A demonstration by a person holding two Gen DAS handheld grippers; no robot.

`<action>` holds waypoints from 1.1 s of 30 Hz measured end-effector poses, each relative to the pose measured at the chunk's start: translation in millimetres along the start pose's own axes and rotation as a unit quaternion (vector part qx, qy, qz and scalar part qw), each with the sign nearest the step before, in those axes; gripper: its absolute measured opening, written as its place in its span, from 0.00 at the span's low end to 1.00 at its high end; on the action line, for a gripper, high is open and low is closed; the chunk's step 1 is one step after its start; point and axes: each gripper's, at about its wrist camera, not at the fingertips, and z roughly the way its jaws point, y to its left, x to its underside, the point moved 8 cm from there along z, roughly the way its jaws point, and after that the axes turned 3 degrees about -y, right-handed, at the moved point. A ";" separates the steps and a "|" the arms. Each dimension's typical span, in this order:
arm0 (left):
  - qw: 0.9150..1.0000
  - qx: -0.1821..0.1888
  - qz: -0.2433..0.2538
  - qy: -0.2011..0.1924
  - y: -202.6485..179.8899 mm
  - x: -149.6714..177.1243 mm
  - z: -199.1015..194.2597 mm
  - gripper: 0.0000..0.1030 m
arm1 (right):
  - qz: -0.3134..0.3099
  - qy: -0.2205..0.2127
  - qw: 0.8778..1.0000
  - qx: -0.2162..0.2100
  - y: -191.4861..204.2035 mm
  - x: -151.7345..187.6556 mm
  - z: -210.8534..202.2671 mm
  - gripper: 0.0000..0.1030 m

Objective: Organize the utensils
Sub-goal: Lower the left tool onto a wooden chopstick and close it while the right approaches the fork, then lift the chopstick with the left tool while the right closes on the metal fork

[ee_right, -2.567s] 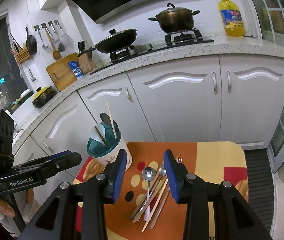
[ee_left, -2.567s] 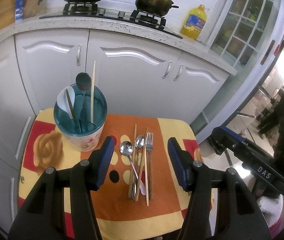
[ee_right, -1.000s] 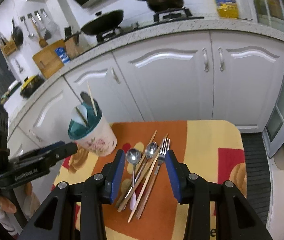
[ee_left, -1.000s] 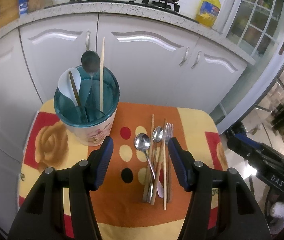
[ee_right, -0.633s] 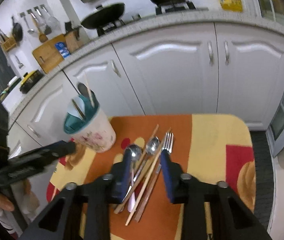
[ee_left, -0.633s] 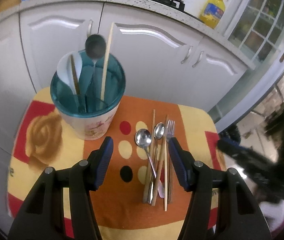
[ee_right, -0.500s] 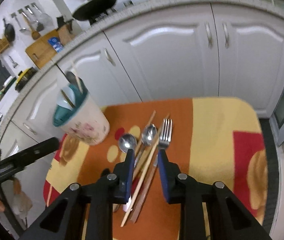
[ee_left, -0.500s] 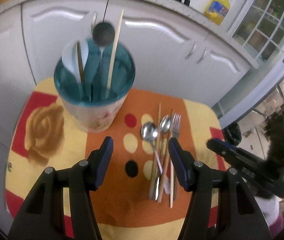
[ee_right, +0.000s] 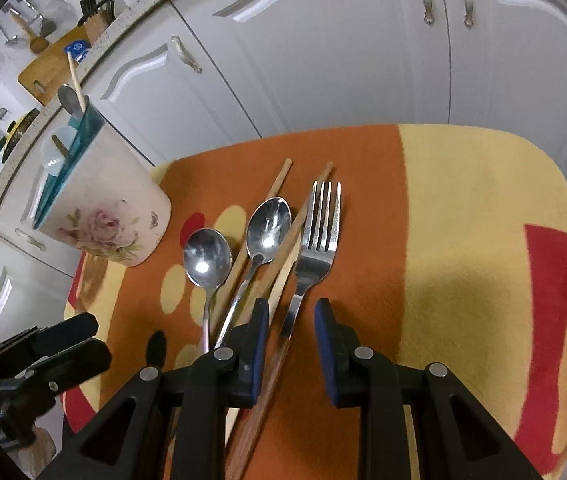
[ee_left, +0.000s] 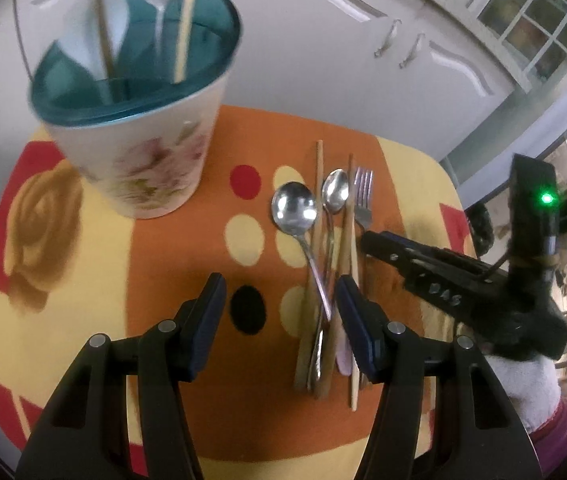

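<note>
- fork (ee_right: 315, 256) lies on the orange cloth (ee_right: 463, 240), rightmost in the loose bundle, well right of the utensil cup (ee_right: 99, 208).
- 2 spoons (ee_right: 207, 260) and chopsticks (ee_right: 279, 184) crowd its left side.
- right gripper (ee_right: 289, 316): jaws parted, straddling the fork's handle, pads apart from it.
- left gripper (ee_left: 279, 292): jaws parted, empty, near the cup.

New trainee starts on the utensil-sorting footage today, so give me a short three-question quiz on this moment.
1. True or false: the fork lies at the right edge of the utensil bunch.
2. How many metal spoons lie on the mat?
3. Which utensil's handle runs between the right tongs? A) fork B) round spoon C) white spoon in the holder

Key: 1 true; 2 two; 3 A
</note>
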 end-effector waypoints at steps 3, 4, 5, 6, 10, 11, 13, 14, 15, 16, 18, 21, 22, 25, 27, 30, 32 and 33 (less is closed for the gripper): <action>1.000 -0.003 0.004 0.003 -5.8 -5.0 7.5 0.55 | -0.024 -0.001 1.000 0.015 -4.3 -3.2 0.6 0.17; 1.000 -0.004 0.005 0.003 -7.3 -6.2 9.8 0.55 | -0.033 -0.001 0.999 0.027 -7.3 -3.5 -1.2 0.17; 1.000 -0.005 0.006 0.004 -9.0 -7.6 12.3 0.55 | -0.040 -0.002 0.998 0.041 -10.9 -4.2 -3.9 0.17; 1.000 -0.005 0.008 0.006 -11.6 -9.1 15.6 0.55 | -0.041 -0.003 0.998 0.053 -15.5 -4.3 -5.9 0.17; 1.000 -0.007 0.026 0.011 -26.1 -13.9 29.7 0.55 | -0.001 -0.003 0.999 0.046 -39.3 -3.2 -16.3 0.17; 0.999 -0.009 0.032 0.013 -29.0 -15.1 33.2 0.55 | 0.007 -0.003 0.999 0.039 -42.7 -2.8 -17.6 0.17; 0.999 -0.008 0.045 0.021 -35.9 -17.5 42.6 0.55 | 0.022 -0.003 1.000 0.021 -46.0 -3.5 -19.8 0.17; 0.998 -0.006 0.050 0.026 -39.5 -19.0 47.5 0.53 | 0.031 -0.004 0.999 0.014 -48.9 -3.7 -22.2 0.17; 0.998 -0.002 0.056 0.029 -43.5 -20.9 51.9 0.51 | 0.040 -0.008 0.999 0.011 -53.2 -4.2 -26.1 0.17; 0.997 -0.002 0.064 0.032 -47.6 -22.8 56.3 0.43 | 0.045 -0.012 0.999 0.010 -55.6 -3.6 -29.8 0.18; 0.996 -0.005 0.082 0.040 -55.1 -25.0 64.1 0.33 | 0.062 -0.021 0.998 0.004 -64.2 -3.8 -38.7 0.18; 0.994 -0.009 0.098 0.050 -63.3 -28.5 77.7 0.28 | 0.082 -0.030 0.996 -0.010 -68.5 -4.2 -46.0 0.18; 0.993 -0.011 0.101 0.054 -65.4 -29.3 82.4 0.27 | 0.083 -0.031 0.996 -0.012 -69.5 -4.4 -48.3 0.18; 0.991 -0.013 0.114 0.064 -73.9 -32.7 94.3 0.26 | 0.081 -0.036 0.996 -0.018 -66.2 -5.4 -51.9 0.18; 0.989 -0.025 0.128 0.065 -78.4 -36.4 100.9 0.23 | 0.082 -0.038 0.996 -0.026 -66.5 -4.3 -54.8 0.18; 0.989 -0.025 0.125 0.074 -80.5 -40.2 108.1 0.08 | 0.080 -0.038 0.996 -0.031 -62.0 -7.4 -51.2 0.18; 0.990 -0.012 0.119 0.074 -80.5 -40.8 108.3 0.05 | 0.076 -0.037 0.996 -0.032 -58.6 -11.3 -45.9 0.18; 0.990 -0.011 0.117 0.073 -79.3 -39.7 107.2 0.05 | 0.074 -0.038 0.996 -0.031 -57.6 -13.8 -43.6 0.18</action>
